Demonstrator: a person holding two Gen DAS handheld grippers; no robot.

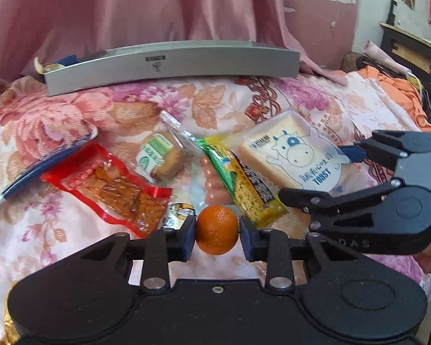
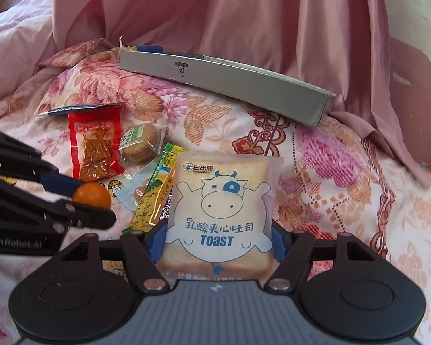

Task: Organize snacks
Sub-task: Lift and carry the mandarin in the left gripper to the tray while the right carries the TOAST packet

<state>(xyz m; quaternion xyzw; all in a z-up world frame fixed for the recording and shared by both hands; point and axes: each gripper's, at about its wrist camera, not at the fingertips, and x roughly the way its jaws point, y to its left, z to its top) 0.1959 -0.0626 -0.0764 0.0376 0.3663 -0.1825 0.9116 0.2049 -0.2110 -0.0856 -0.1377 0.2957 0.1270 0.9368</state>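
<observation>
My left gripper (image 1: 217, 226) is shut on a small orange (image 1: 217, 237), held just above the floral bedspread; the right wrist view shows the same orange (image 2: 92, 196) between the left gripper's (image 2: 90, 201) fingers at the left. My right gripper (image 2: 217, 241) has its blue pads pressed against both sides of a toast packet (image 2: 221, 201) printed with a cartoon cow. In the left wrist view the toast packet (image 1: 290, 155) sits at the right with the right gripper (image 1: 314, 172) closed around its near end. A long grey box (image 1: 172, 66) (image 2: 230, 83) lies at the back.
Loose snacks lie on the bedspread (image 1: 80, 109): a red packet (image 1: 112, 189), a wrapped round cake (image 1: 161, 158), a green and yellow cracker packet (image 1: 244, 184), pink sausages (image 1: 212, 184) and a blue packet (image 1: 43, 166). Pink cloth (image 1: 158, 8) hangs behind the box.
</observation>
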